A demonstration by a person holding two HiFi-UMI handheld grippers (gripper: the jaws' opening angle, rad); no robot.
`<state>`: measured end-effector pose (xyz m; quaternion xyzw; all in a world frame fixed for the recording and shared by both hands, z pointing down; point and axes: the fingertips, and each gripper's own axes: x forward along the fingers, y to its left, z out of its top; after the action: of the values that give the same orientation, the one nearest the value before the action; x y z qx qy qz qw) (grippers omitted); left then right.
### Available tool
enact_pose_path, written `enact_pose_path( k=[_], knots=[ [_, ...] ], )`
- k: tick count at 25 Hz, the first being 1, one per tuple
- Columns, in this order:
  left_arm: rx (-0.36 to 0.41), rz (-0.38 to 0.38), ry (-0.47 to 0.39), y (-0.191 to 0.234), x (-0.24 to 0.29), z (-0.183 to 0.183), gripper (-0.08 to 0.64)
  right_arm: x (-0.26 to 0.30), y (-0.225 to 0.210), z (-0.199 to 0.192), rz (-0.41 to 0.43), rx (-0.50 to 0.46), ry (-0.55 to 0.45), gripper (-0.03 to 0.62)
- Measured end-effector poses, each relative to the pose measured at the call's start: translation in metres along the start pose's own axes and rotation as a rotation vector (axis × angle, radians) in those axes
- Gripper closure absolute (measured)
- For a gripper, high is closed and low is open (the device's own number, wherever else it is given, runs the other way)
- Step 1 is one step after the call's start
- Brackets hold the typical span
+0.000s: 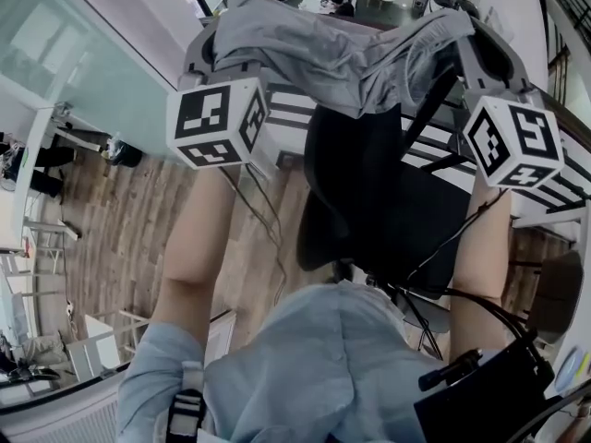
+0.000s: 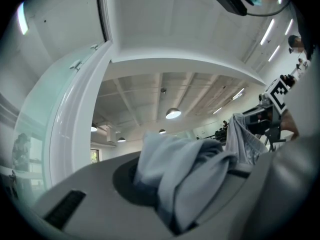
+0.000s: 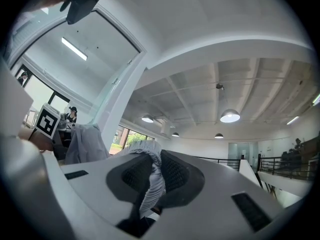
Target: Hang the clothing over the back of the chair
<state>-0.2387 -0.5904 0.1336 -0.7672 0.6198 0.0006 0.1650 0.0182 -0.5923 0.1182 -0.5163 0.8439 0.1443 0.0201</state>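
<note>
In the head view a grey garment (image 1: pixel 343 55) hangs stretched between my two grippers, above a black office chair (image 1: pixel 369 197) whose back rises under the cloth's middle. My left gripper (image 1: pixel 220 52) holds the garment's left end and my right gripper (image 1: pixel 487 52) its right end; cloth covers both sets of fingertips. The left gripper view shows bunched grey fabric (image 2: pixel 186 176) clamped between that gripper's jaws, and the right gripper's marker cube (image 2: pixel 278 95) beyond. In the right gripper view a ribbed grey hem (image 3: pixel 151 181) is pinched between the dark pads (image 3: pixel 172 173).
A white desk (image 1: pixel 545 197) with dark stripes stands behind and right of the chair. Cables (image 1: pixel 263 220) trail over the wooden floor (image 1: pixel 120 238). A glass partition (image 1: pixel 83 53) runs along the left. A black device (image 1: pixel 489 390) hangs at the person's right side.
</note>
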Motion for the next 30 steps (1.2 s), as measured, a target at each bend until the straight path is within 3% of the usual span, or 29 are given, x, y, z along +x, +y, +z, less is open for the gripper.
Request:
enact_pose_path(
  k=[15,30],
  knots=[
    [0.002,0.004,0.049,0.007,-0.027,-0.061,0.523,-0.029,0.000,-0.061,-0.011,0.037,0.086,0.541],
    [-0.066,-0.044,0.150,-0.005,-0.067,-0.142,0.522,-0.071,0.018,-0.124,-0.014,0.096,0.138,0.541]
  ],
)
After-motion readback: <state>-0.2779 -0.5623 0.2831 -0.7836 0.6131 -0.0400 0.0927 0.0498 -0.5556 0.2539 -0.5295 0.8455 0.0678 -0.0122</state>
